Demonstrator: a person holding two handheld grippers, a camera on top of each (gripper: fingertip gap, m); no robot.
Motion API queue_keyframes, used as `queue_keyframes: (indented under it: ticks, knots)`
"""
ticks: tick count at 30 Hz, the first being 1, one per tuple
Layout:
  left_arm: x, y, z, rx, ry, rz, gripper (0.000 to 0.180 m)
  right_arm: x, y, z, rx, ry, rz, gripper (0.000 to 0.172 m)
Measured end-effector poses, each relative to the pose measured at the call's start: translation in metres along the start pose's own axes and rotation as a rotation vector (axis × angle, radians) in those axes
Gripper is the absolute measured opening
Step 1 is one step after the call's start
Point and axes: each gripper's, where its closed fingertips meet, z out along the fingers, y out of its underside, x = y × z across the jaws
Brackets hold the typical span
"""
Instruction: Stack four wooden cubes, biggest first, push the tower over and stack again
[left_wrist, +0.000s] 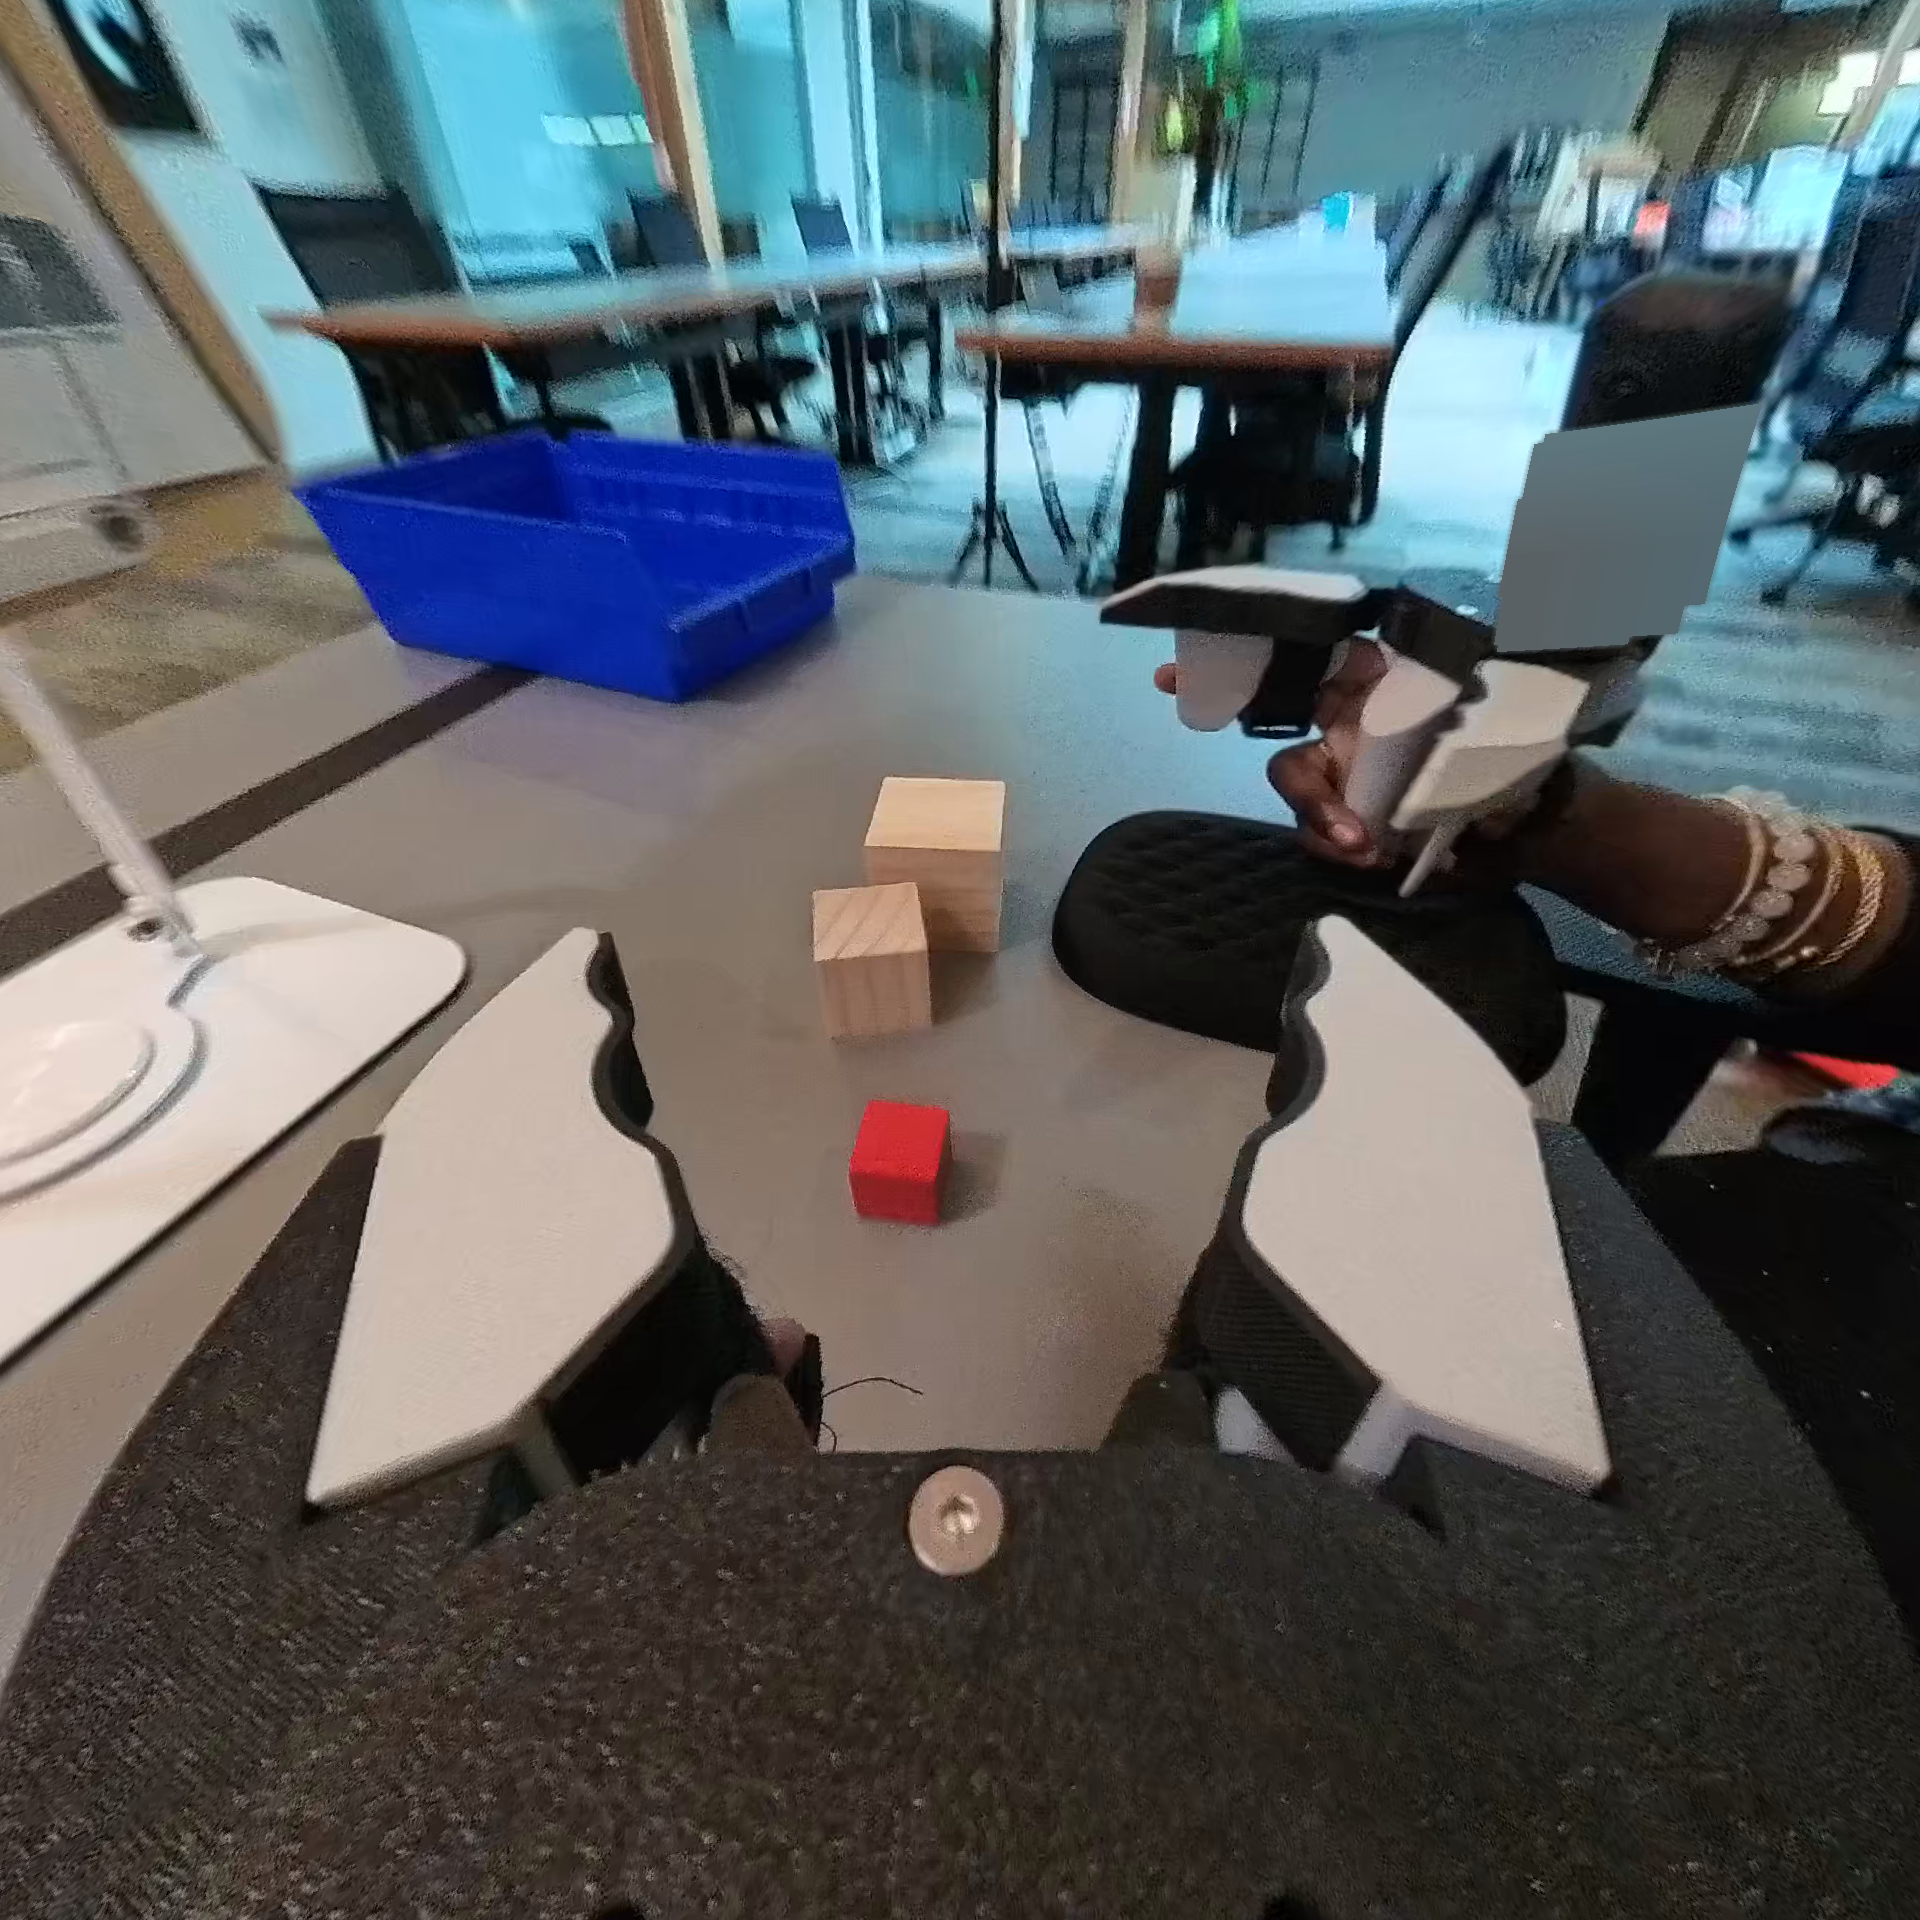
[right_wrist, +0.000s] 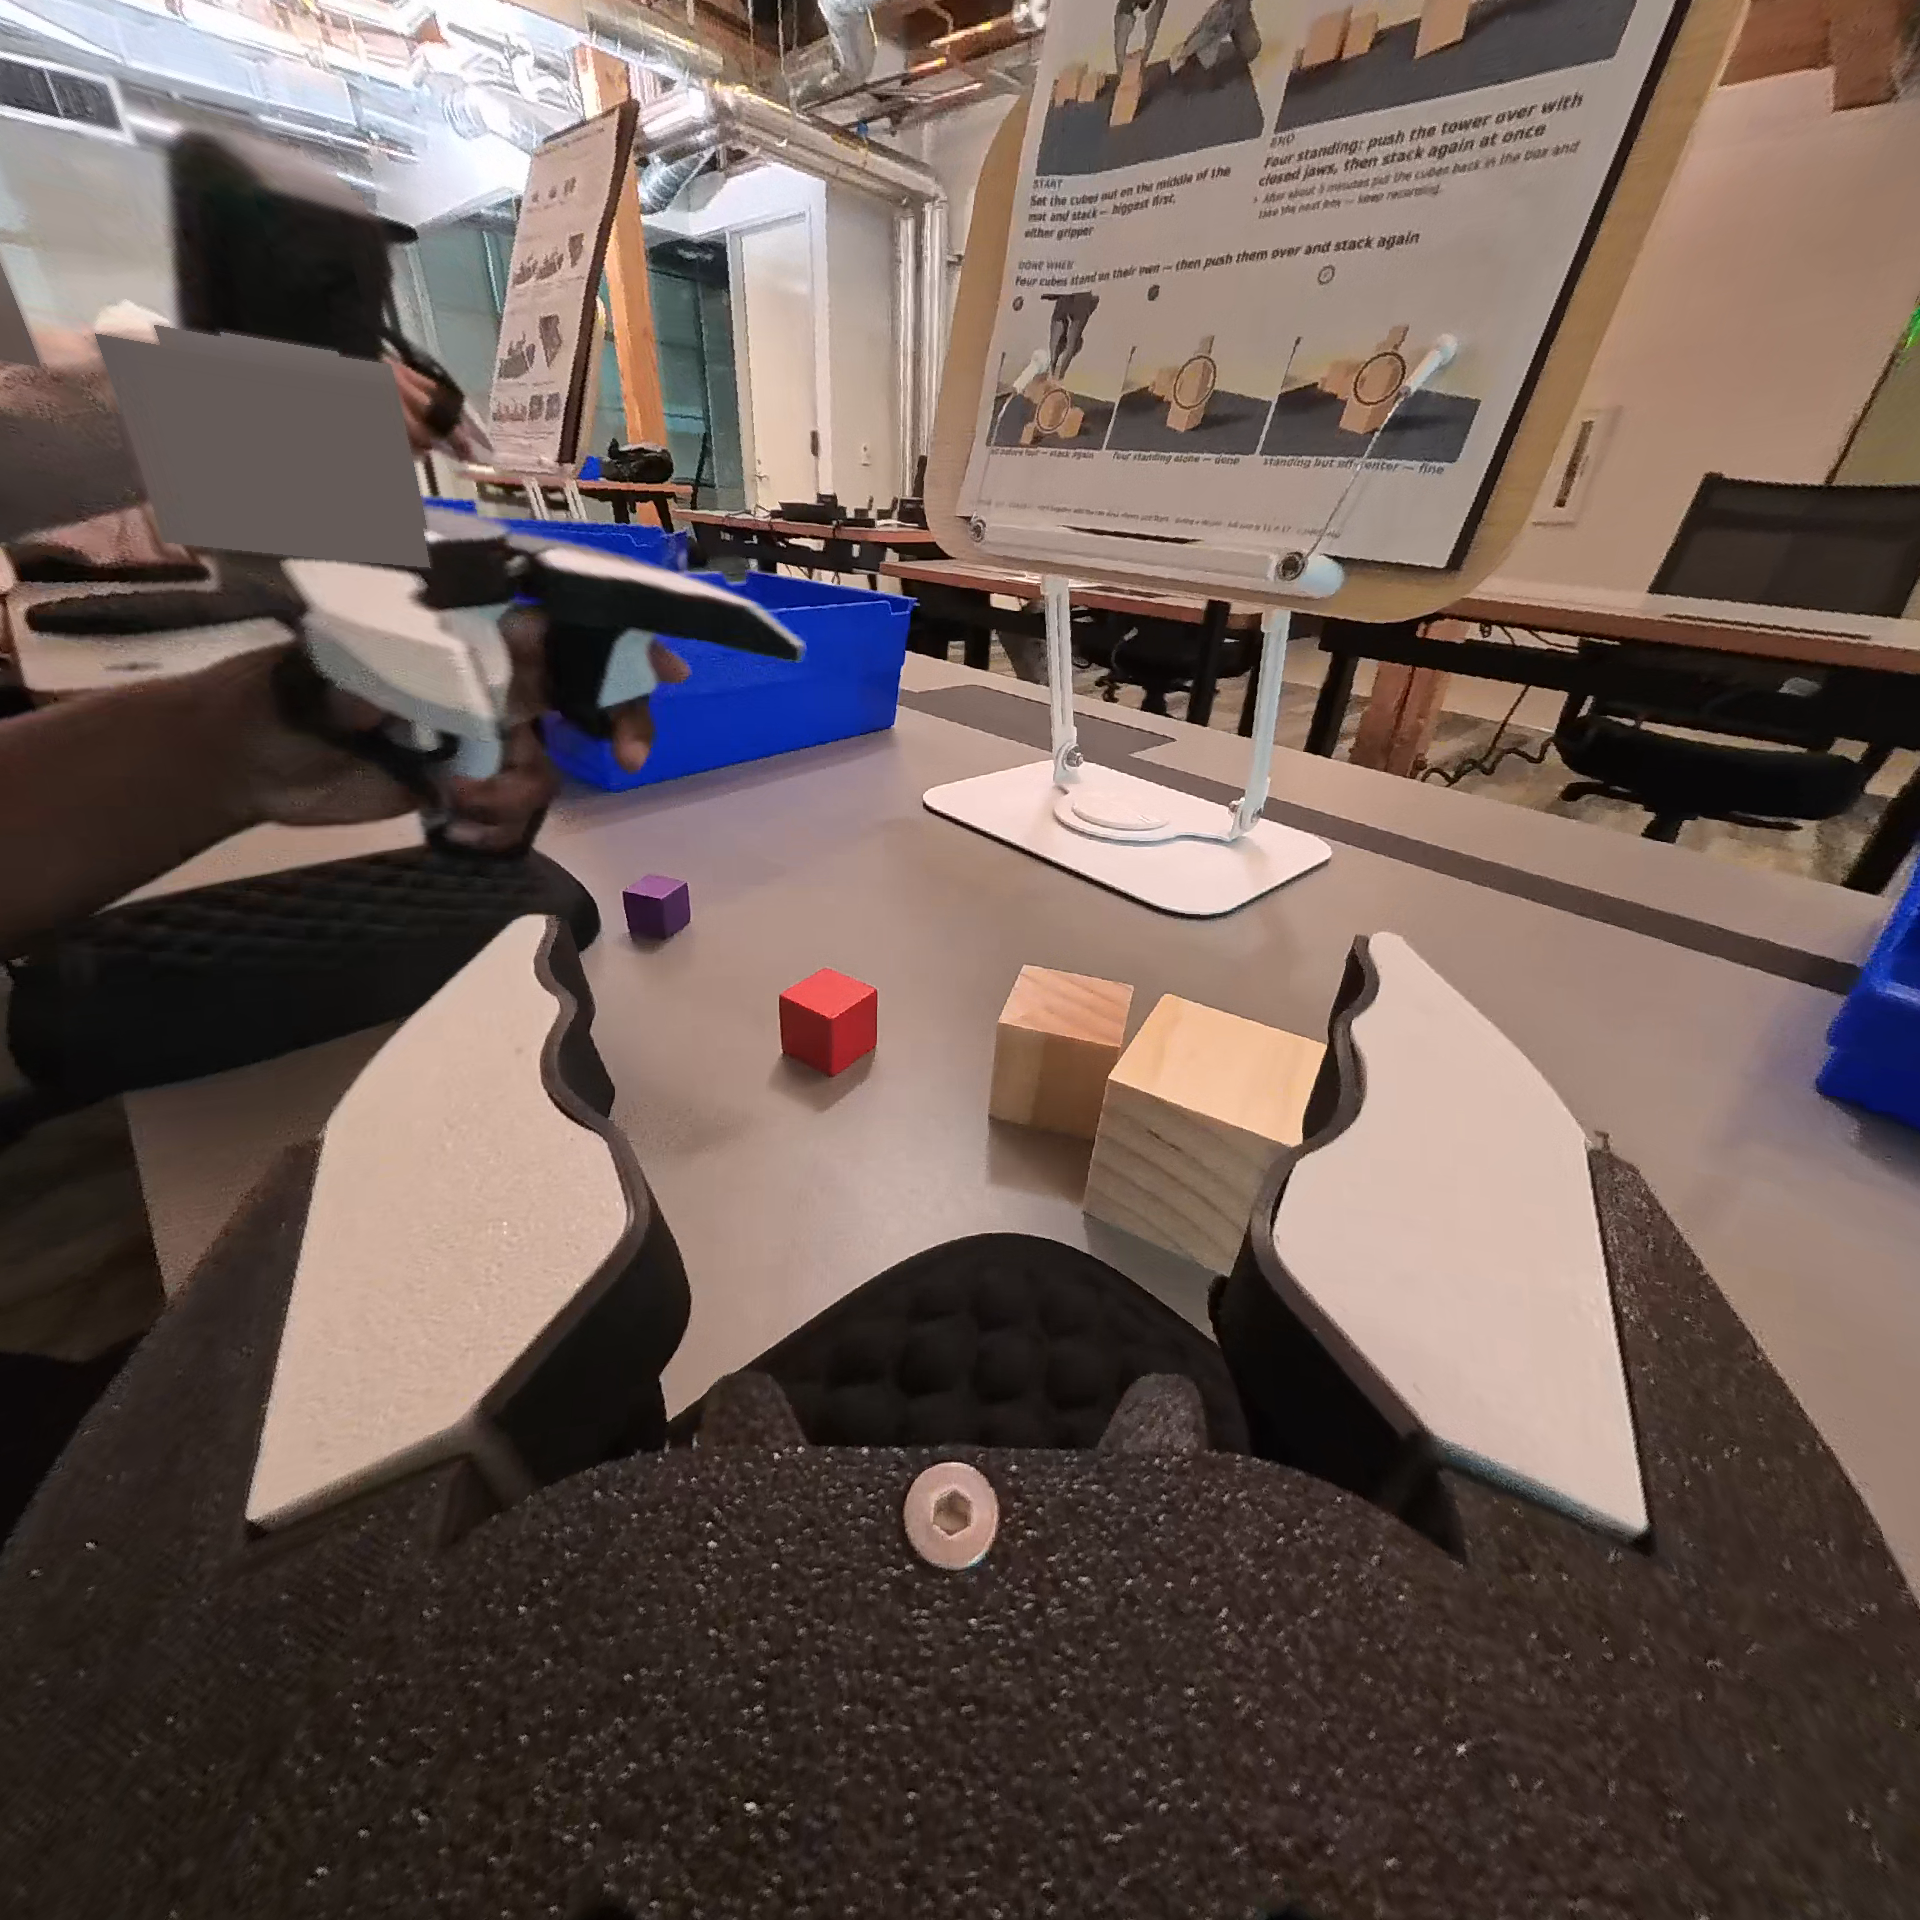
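Four cubes are seen loose on the grey table (right_wrist: 935, 831), none resting on another and none held, so nothing is shown stacked or gathered.

From the right wrist view, going left to right: a small purple cube (right_wrist: 657, 905) sits at about ten o'clock, just beside the black padded body of the left gripper (right_wrist: 717, 665), which is held above the table in a hand with its fingers spread on nothing. A red cube (right_wrist: 828, 1020) stands alone at about eleven o'clock. A smaller wooden cube (right_wrist: 1060, 1044) at one o'clock touches or nearly touches a larger wooden cube (right_wrist: 1205, 1127) at two o'clock. The larger cube lies just inside the right finger (right_wrist: 1444, 1195) of the right gripper (right_wrist: 951, 1049); whether they touch cannot be told. That gripper's fingers are spread wide and pinch nothing.

From the left wrist view, the red cube (left_wrist: 900, 1161) is seen between the wide-spread fingers, apart from both, with the two wooden cubes at twelve o'clock beyond it.

A blue bin (left_wrist: 582, 561) at eleven o'clock and a white stand (right_wrist: 1127, 831) carrying a printed sheet are set farther back.
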Motion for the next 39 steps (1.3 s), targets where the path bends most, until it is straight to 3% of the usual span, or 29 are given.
queue_keyframes:
  ticks: [4, 8, 11, 17, 26, 31, 34, 39]
  knots:
    - [-0.003, -0.003, 0.064, -0.274, 0.057, 0.002, 0.106, 0.001, 0.0, 0.0, 0.002, 0.002, 0.01, 0.131]
    - [-0.01, 0.02, 0.118, -0.608, 0.026, 0.093, 0.101, 0.002, 0.002, 0.001, -0.009, 0.001, 0.024, 0.132]
    - [-0.012, 0.037, 0.139, -0.812, 0.05, 0.13, 0.097, 0.004, 0.001, 0.0, -0.002, 0.0, 0.045, 0.132]
    - [-0.011, 0.067, 0.167, -1.031, 0.146, 0.092, 0.095, 0.003, 0.0, -0.001, 0.004, -0.009, 0.05, 0.132]
    - [-0.003, 0.084, 0.181, -1.099, 0.252, 0.09, 0.062, 0.002, 0.003, 0.001, -0.016, -0.018, 0.043, 0.132]
    - [0.0, 0.072, 0.171, -1.09, 0.308, 0.092, 0.061, 0.001, 0.004, 0.001, -0.021, -0.024, 0.047, 0.132]
    - [0.003, 0.044, 0.148, -1.027, 0.325, 0.144, 0.061, -0.001, 0.003, 0.001, -0.018, -0.039, 0.044, 0.132]
    - [0.012, 0.011, 0.079, -0.977, 0.318, 0.232, 0.06, -0.008, 0.004, 0.001, -0.023, -0.086, 0.026, 0.128]
